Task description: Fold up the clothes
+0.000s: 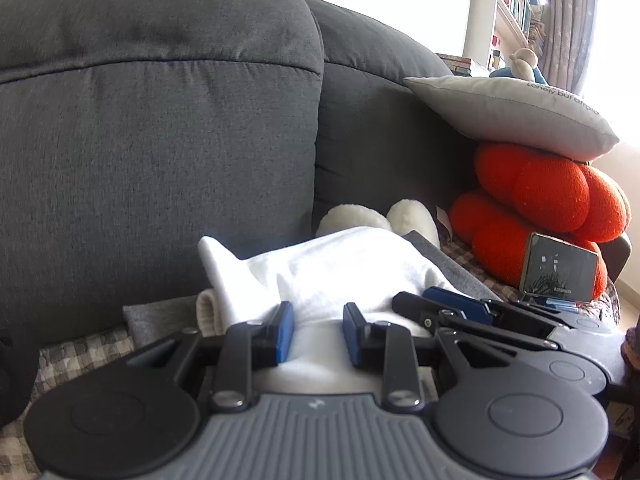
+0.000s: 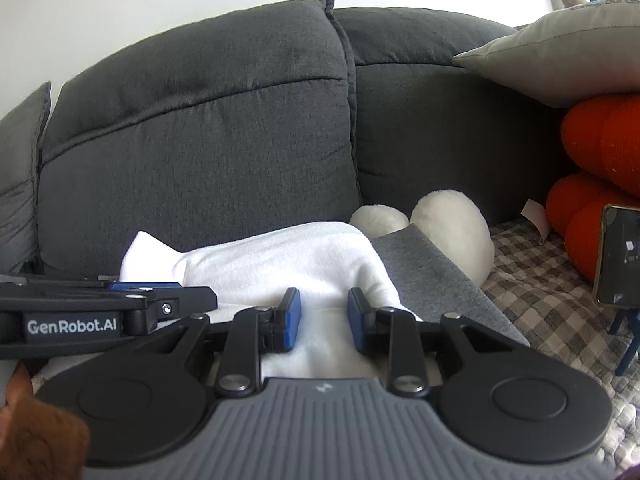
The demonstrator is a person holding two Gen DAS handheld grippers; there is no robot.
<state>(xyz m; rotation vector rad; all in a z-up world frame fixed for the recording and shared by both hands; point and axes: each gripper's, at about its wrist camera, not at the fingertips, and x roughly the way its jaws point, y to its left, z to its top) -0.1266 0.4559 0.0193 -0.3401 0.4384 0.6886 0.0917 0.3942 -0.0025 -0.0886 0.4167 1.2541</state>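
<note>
A white garment (image 1: 332,272) lies bunched on the sofa seat over a grey garment (image 1: 452,264); both also show in the right wrist view, white (image 2: 280,264) and grey (image 2: 432,280). My left gripper (image 1: 318,330) is open with its blue pads astride the near edge of the white cloth. My right gripper (image 2: 324,320) is open too, its pads either side of the same cloth. Each gripper appears in the other's view, side by side: the right one (image 1: 472,312) and the left one (image 2: 120,304).
Dark grey sofa back cushions (image 1: 160,140) rise behind. A white plush toy (image 2: 448,232), a red knot cushion (image 1: 552,200) under a grey pillow (image 1: 512,116), and a phone on a stand (image 1: 560,268) sit to the right on a checked seat cover (image 2: 552,292).
</note>
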